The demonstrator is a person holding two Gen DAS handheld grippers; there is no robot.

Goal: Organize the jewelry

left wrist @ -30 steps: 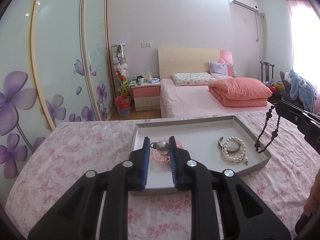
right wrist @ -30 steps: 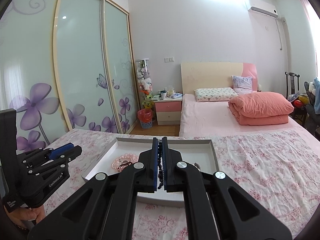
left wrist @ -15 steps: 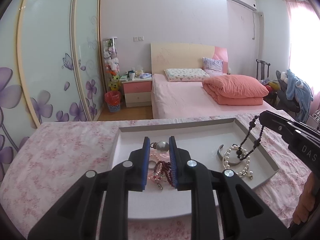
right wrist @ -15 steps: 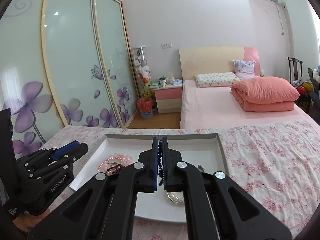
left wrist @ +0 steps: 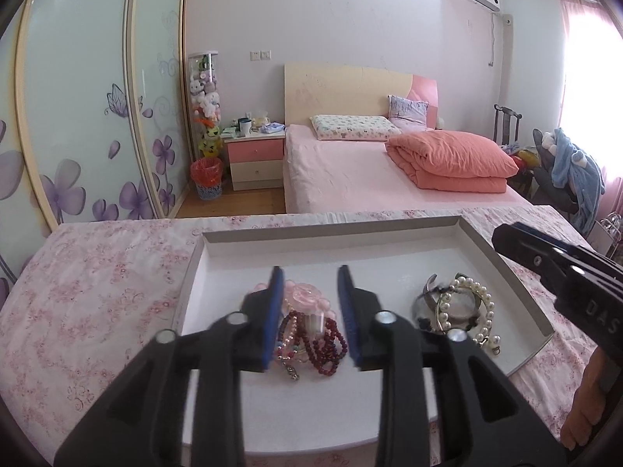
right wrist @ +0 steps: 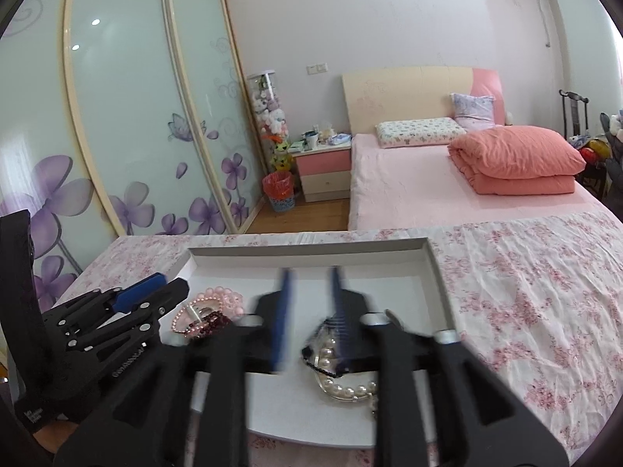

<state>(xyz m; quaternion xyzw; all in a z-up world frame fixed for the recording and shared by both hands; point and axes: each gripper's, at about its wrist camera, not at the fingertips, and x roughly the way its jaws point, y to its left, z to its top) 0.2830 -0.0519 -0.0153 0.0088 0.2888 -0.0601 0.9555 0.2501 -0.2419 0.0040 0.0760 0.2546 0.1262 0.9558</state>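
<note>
A shallow white tray (left wrist: 389,229) lies on a pink floral cloth. My left gripper (left wrist: 309,303) is open just above a pile of pink beads (left wrist: 307,295) and dark red beads (left wrist: 331,342) in the tray's left part. My right gripper (right wrist: 309,311) is open and blurred above a pearl bracelet (right wrist: 346,389), a silver bangle and a black bead string (right wrist: 311,354) in the tray's right part. The pearls (left wrist: 483,303) and bangle (left wrist: 426,292) show in the left wrist view, with the right gripper's tip (left wrist: 545,260) above the tray's right rim.
The tray's raised rim (right wrist: 311,249) surrounds the jewelry. The floral cloth (right wrist: 525,292) extends right of the tray. A bed with a folded orange quilt (left wrist: 447,159), a nightstand and sliding wardrobe doors stand behind.
Both grippers opened. The black bead string dropped from the right gripper onto the pearls. The left gripper let go of its silver ball piece and now sits over the pink and red beads.
</note>
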